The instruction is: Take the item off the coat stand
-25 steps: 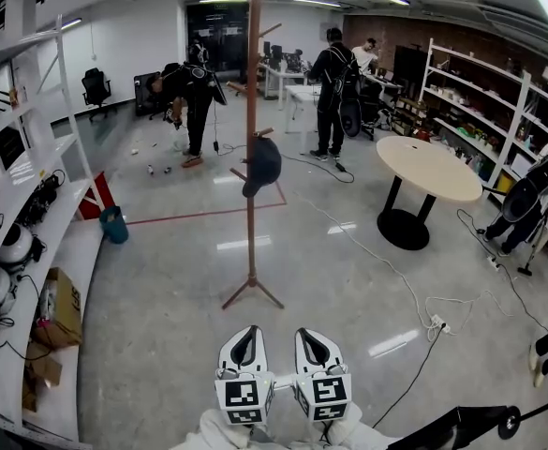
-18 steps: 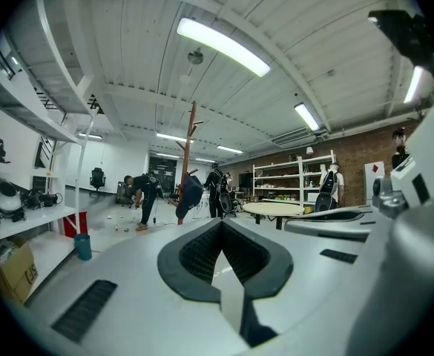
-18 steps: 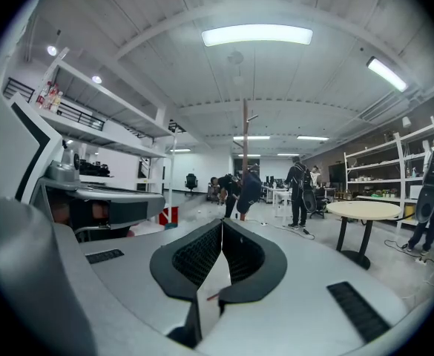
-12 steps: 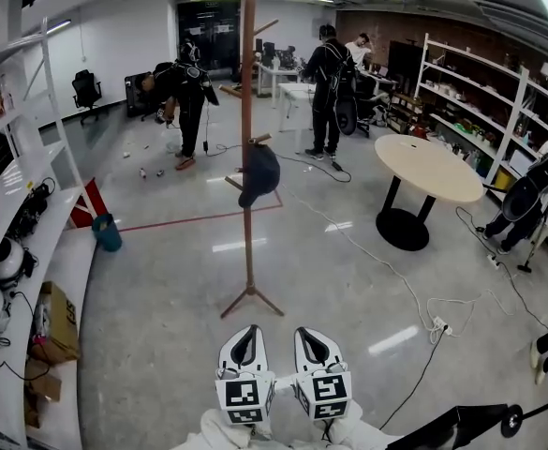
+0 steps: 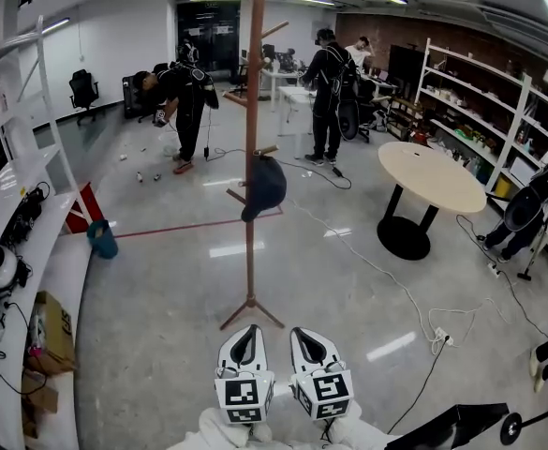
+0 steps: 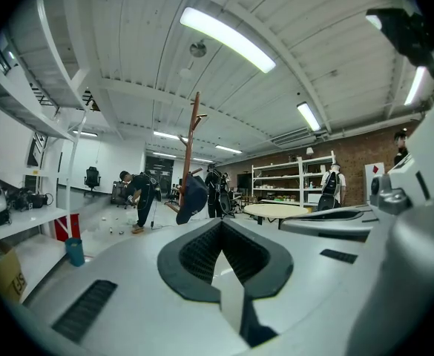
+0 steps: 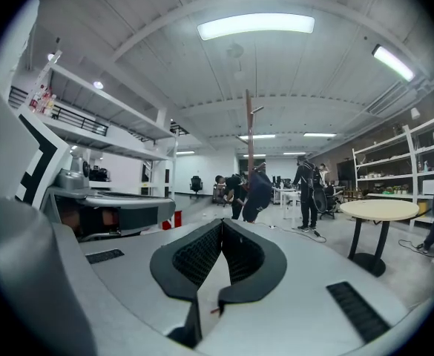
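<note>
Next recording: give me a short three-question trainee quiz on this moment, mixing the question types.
1. True or false: the dark cap hangs on a peg of the wooden coat stand.
2. The right gripper is: A) open; B) shut and empty; C) shut on the cap.
3. Fill in: in the head view, the round table stands to the ___ of the coat stand.
Key: 1 true; 2 B; 3 right.
</note>
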Action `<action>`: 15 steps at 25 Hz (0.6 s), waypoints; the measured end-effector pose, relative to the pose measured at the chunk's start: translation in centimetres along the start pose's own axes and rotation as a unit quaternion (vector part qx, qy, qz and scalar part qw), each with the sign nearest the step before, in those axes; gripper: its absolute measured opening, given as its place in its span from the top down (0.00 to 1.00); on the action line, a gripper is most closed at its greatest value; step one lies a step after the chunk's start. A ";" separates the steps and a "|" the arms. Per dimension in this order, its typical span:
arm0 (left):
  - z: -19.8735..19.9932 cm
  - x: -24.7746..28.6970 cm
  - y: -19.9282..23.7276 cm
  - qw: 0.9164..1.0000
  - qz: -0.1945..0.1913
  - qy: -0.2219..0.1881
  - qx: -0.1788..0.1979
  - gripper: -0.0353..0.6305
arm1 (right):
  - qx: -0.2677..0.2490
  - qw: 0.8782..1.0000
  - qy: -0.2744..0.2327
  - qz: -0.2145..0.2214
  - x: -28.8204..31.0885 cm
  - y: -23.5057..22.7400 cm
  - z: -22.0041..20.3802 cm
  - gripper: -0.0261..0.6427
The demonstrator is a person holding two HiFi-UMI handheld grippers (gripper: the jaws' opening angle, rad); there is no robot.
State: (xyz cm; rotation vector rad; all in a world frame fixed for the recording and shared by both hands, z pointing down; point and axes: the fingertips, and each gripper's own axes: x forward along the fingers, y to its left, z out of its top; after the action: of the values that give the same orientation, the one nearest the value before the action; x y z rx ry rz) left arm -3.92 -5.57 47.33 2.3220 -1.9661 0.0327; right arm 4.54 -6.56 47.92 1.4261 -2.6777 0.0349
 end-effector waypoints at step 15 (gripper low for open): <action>-0.5 6.1 3.3 1.000 -0.013 0.009 -0.001 0.95 | -0.030 0.999 0.012 -0.044 6.4 -2.8 -0.2 0.95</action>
State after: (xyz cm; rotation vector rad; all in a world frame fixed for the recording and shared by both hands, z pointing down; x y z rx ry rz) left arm -6.12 -12.10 48.52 2.3365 -1.9262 0.0488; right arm 3.29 -13.40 48.72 1.5129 -2.5715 -0.0348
